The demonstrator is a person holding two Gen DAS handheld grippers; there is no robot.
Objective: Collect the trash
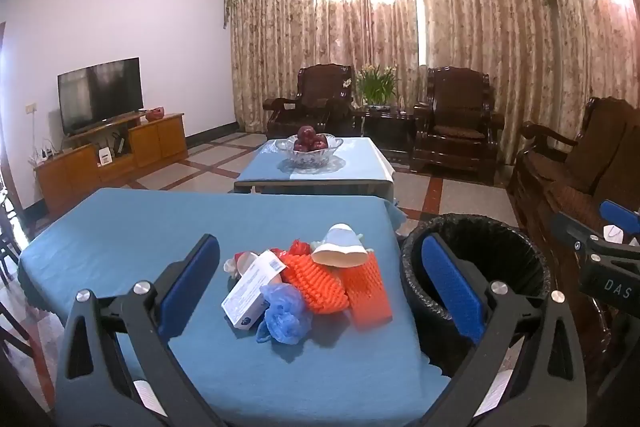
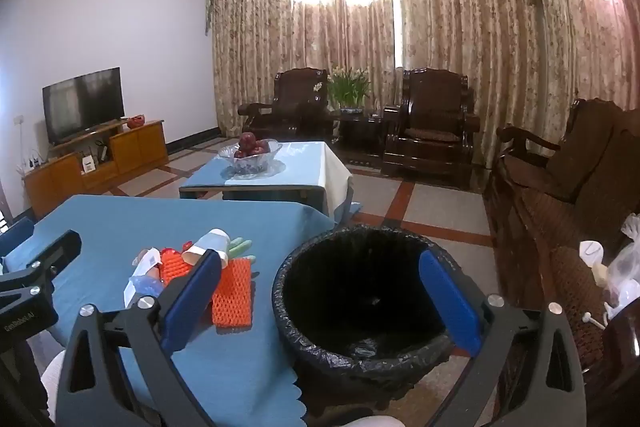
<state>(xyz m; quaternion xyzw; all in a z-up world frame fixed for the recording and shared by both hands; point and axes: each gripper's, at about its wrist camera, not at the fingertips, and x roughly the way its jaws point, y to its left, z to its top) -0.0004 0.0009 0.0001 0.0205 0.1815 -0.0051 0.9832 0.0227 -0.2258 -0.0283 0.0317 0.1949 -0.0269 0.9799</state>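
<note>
Trash pile lies on blue-clothed table, near edge beside bin: white carton, blue plastic bag, orange foam fruit nets, paper cup on its side. Black-lined trash bin stands on floor just beside table. Left hand-held gripper released, jaws wide, framing pile, nothing held. Right hand-held gripper released, jaws spread over bin, empty.
</note>
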